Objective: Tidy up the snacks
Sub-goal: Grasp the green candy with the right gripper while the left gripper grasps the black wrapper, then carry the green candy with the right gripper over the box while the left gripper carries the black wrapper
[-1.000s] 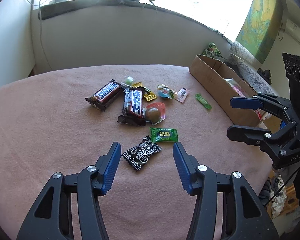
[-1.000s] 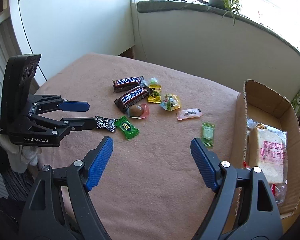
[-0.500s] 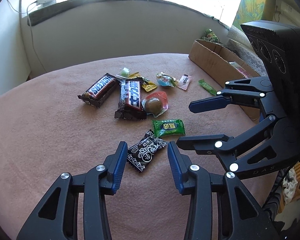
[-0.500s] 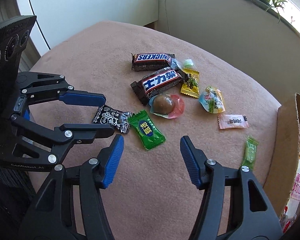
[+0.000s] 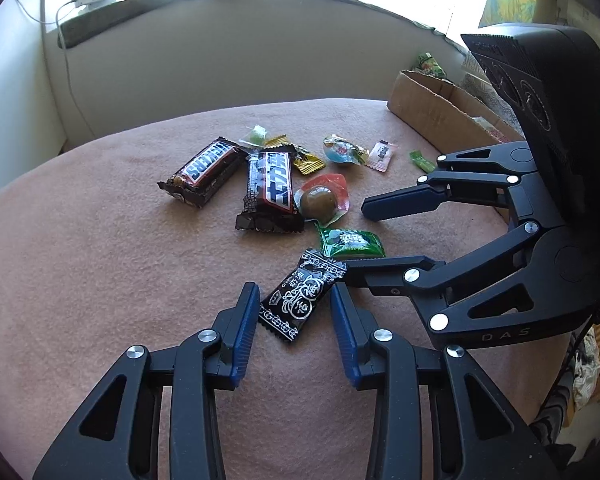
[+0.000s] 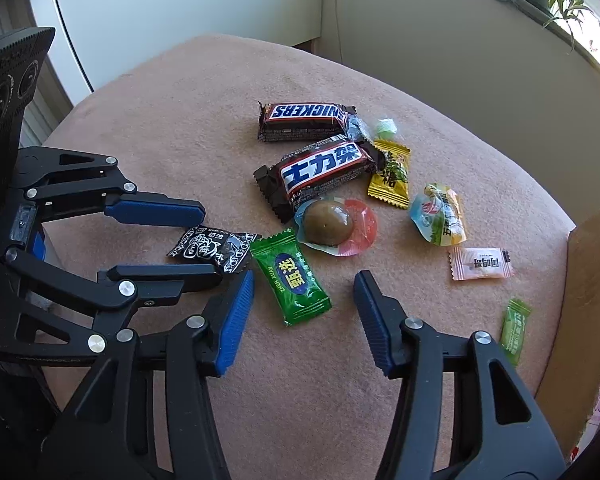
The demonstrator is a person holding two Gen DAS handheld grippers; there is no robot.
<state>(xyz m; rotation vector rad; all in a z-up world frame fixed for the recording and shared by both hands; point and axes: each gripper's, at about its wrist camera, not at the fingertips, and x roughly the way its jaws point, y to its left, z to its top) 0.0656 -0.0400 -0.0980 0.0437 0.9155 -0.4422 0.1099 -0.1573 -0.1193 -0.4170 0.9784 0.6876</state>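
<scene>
On the pink-clothed surface (image 5: 100,260): snacks lie scattered in a loose cluster beside a cardboard box (image 5: 432,112) at the surface's 2 o'clock edge in the left wrist view.
Black candy (image 5: 300,296): a black wrapper with white characters and crimped ends, lying flat between the pads of the left gripper (image 5: 294,320), whose jaws are closing with small gaps visible on both sides.
Green candy (image 6: 294,278): a glossy green wrapper with a blue oval and yellow characters, lying between the tips of the right gripper (image 6: 304,312); its jaws are closing, not yet touching it.
Other snacks: two Snickers bars (image 6: 306,122), one lettered in English and one in Chinese, a brown ball in a clear-and-red pack (image 6: 332,224), a yellow sachet (image 6: 390,174), a blue-orange pouch (image 6: 440,216), a pale pink sachet (image 6: 480,264) and a small light-green sachet (image 6: 514,330) at 4 o'clock near the box.
Hard to make out: the box's contents are cut off by the frame edge; the right gripper's lower finger covers one corner of the green candy in the left wrist view; the small print is unreadable.
</scene>
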